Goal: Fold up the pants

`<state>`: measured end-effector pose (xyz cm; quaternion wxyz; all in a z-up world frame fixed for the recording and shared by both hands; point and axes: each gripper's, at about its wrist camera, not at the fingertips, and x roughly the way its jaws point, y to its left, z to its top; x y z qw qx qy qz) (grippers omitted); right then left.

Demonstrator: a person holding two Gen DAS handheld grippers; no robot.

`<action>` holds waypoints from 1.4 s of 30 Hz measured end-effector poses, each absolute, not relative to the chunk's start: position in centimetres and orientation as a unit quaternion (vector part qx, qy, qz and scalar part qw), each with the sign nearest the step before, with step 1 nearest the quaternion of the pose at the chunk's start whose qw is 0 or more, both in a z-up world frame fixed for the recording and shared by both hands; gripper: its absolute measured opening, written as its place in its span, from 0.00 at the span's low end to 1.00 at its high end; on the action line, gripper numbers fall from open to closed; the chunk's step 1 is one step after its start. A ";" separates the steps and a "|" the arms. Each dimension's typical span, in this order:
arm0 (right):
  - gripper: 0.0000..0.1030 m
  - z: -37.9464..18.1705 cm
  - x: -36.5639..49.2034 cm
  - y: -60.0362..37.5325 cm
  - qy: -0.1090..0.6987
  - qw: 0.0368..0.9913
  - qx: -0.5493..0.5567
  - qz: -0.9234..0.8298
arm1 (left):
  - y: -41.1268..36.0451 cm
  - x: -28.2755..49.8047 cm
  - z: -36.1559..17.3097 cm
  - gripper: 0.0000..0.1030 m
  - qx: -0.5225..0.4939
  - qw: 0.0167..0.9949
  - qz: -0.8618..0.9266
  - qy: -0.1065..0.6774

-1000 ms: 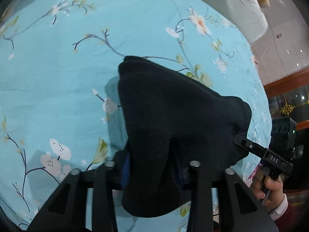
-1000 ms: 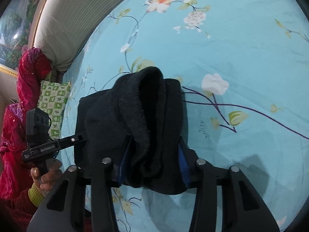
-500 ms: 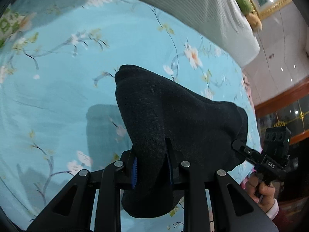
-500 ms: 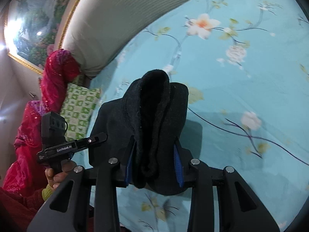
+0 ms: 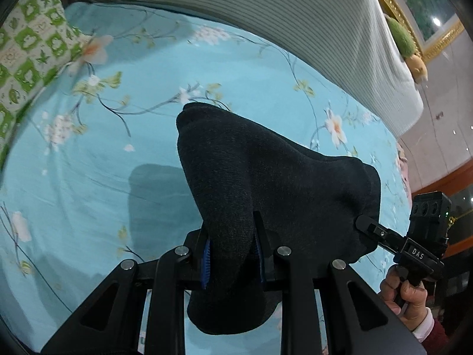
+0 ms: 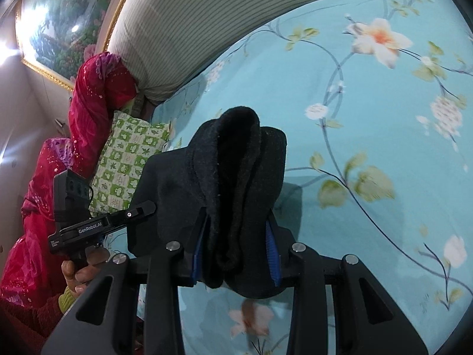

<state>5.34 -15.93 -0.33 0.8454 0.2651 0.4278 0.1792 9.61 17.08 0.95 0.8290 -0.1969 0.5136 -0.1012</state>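
Dark pants (image 5: 266, 183) up off the blue flowered sheet (image 5: 88, 177), pinched at two ends to keep the fold neat. Left gripper (image 5: 232, 254) squeezed nearly closed on thin cloth; right gripper (image 6: 235, 245) clamped wider on a thick bunch. Both just closing tighter. "DAS" on the right one, "GenRobot.AI" on the left.

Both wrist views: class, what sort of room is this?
Probably a bedroom: a floral blue bedsheet spread wide, a striped bolster at its far edge, and a green checked pillow beside it.
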 end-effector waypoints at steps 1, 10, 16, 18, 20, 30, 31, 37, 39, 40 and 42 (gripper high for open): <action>0.36 -0.3 5.6 -15.7 0.429 0.845 0.263 0.181 | 17.4 9.6 1.0 0.22 -0.197 0.830 -0.098 0.512; 0.36 -0.5 8.3 -14.3 0.443 0.841 0.242 0.194 | 19.1 10.5 0.4 0.22 -0.207 0.830 -0.072 0.512; 0.36 -1.4 9.8 -13.5 0.460 0.835 0.233 0.194 | 19.9 10.8 -0.9 0.22 -0.214 0.827 -0.055 0.517; 0.36 -1.6 10.0 -13.0 0.463 0.834 0.228 0.194 | 19.9 10.9 -1.5 0.22 -0.214 0.825 -0.052 0.521; 0.36 -2.1 10.3 -12.9 0.470 0.831 0.226 0.194 | 20.0 10.8 -2.0 0.22 -0.214 0.822 -0.049 0.525; 0.43 -3.5 10.9 -12.7 0.486 0.827 0.216 0.183 | 20.1 10.9 -4.2 0.35 -0.212 0.815 -0.041 0.538; 0.44 -3.6 11.0 -12.7 0.487 0.827 0.215 0.181 | 20.1 10.8 -4.3 0.39 -0.209 0.816 -0.039 0.538; 0.49 -4.1 10.9 -12.7 0.485 0.835 0.204 0.161 | 19.4 10.6 -4.3 0.54 -0.181 0.827 -0.020 0.532; 0.50 -4.1 10.8 -12.7 0.484 0.837 0.202 0.157 | 19.3 10.5 -4.2 0.56 -0.180 0.827 -0.018 0.532; 0.51 -4.0 10.8 -12.7 0.483 0.838 0.200 0.154 | 19.3 10.4 -4.2 0.58 -0.179 0.827 -0.017 0.532; 0.53 -3.7 10.5 -12.6 0.480 0.843 0.193 0.148 | 19.2 10.1 -4.1 0.58 -0.181 0.828 -0.014 0.531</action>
